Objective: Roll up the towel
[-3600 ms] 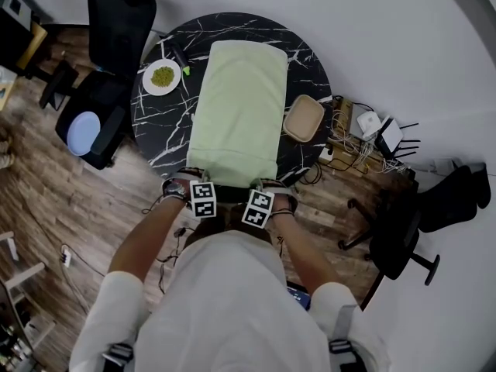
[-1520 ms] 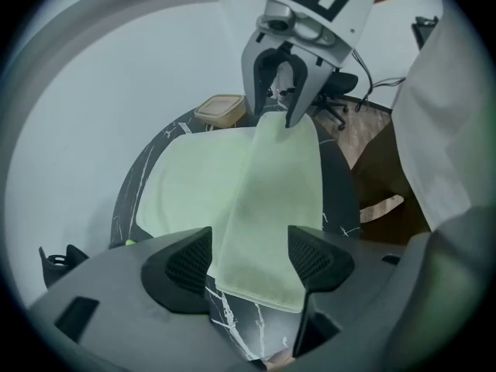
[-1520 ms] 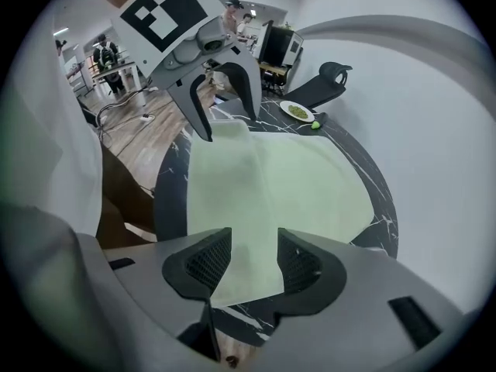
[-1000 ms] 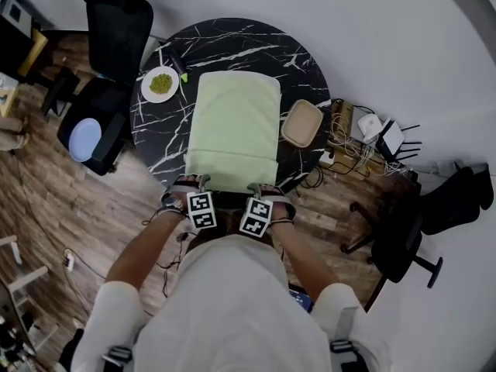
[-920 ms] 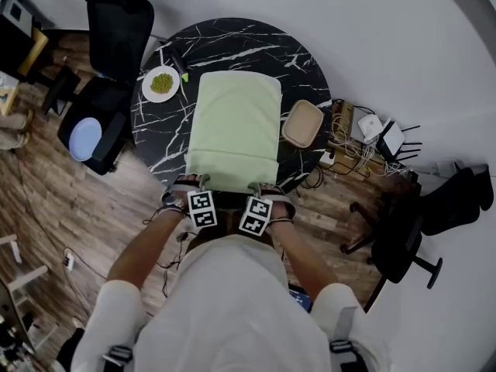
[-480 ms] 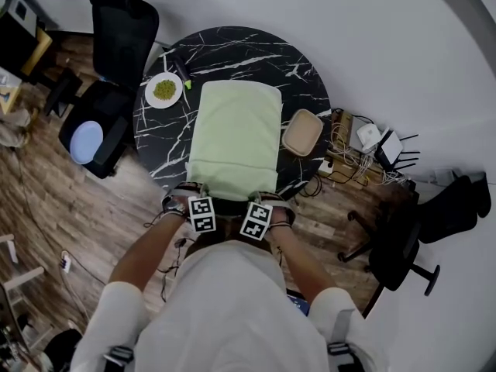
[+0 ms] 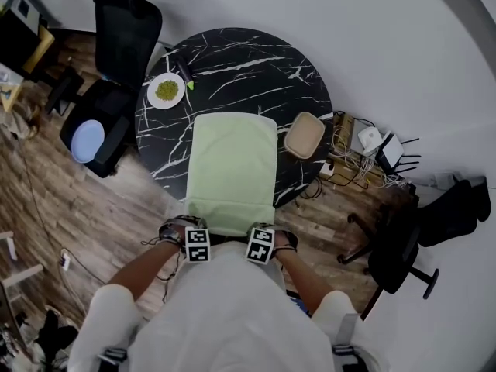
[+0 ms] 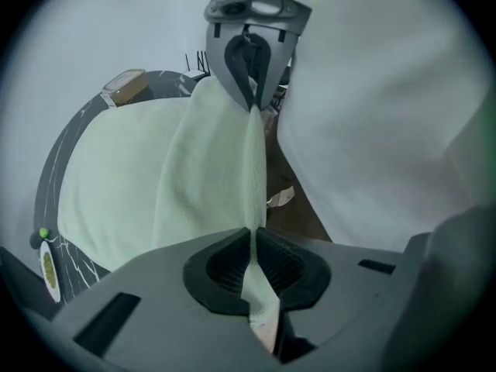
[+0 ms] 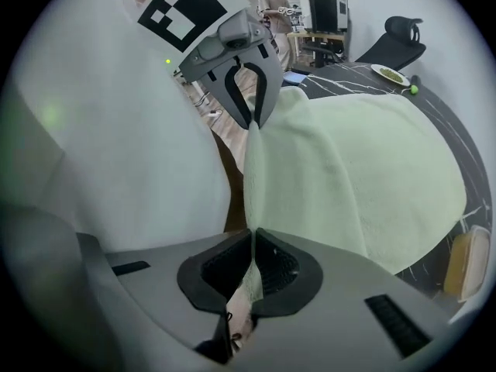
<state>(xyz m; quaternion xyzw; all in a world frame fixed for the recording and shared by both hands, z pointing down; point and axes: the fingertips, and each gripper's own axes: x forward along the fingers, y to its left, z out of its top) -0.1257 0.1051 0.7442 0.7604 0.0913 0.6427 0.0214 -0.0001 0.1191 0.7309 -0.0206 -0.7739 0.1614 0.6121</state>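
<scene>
the towel [image 7: 232, 169] is seen laid on the black marble table [image 7: 232, 56], its long axis running near to far and its near edge hung over the near rim. both near corners are pinched: the left gripper [image 8: 254, 242] and right gripper [image 9: 252, 242] are clamped tight on cloth, equally near. the plate [image 7: 167, 91] far left and the tan tray [image 7: 304, 135] just right are judged outside the rolling path.

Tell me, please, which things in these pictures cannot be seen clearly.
- Head view: the green heap on the plate is too small to identify.
- Right gripper view: the beige dish is cut off by the picture's edge.
- Left gripper view: the white shirt hides everything at the right.
- Head view: the towel covers the table's middle.
</scene>
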